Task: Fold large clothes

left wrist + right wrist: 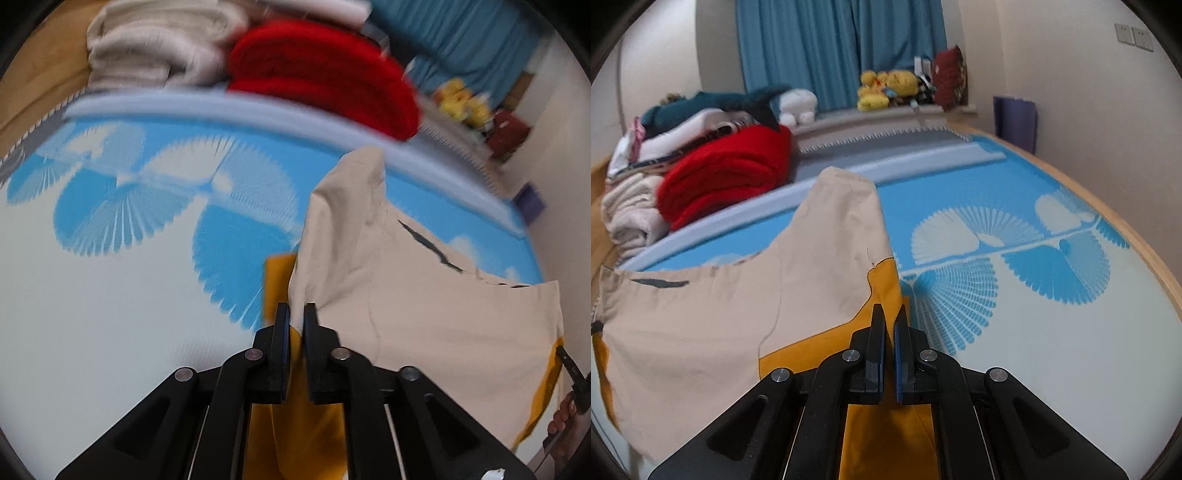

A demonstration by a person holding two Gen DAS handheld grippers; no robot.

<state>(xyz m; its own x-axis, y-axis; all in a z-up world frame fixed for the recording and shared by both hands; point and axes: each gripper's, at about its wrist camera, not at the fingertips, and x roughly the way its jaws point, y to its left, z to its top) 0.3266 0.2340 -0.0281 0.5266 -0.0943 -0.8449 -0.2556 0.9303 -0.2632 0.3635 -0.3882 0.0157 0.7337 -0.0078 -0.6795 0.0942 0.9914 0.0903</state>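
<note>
Left gripper [294, 314]: nearest in its own view, jaws pinched almost together on the garment's [424, 306] edge, cream and mustard cloth running down between the pads.
Right gripper [890, 314]: same story on the other side, jaws nearly closed, clamped on the mustard edge of the garment [713, 332].
Why held so: each gripper has one side, so the cloth hangs spread between them, lifted above the bed [1052, 350]; I judge that this sets up a clean fold.
Garment position: near, draped off both grippers, one cream part rising toward the far side; how much rests on the bed I cannot tell.
Bed: blue-and-white fan pattern, open beneath and beyond the cloth, room to lay it flat.
Far left: red blanket [724, 173] and cream blanket [631, 214], stacked well apart from the garment.
</note>
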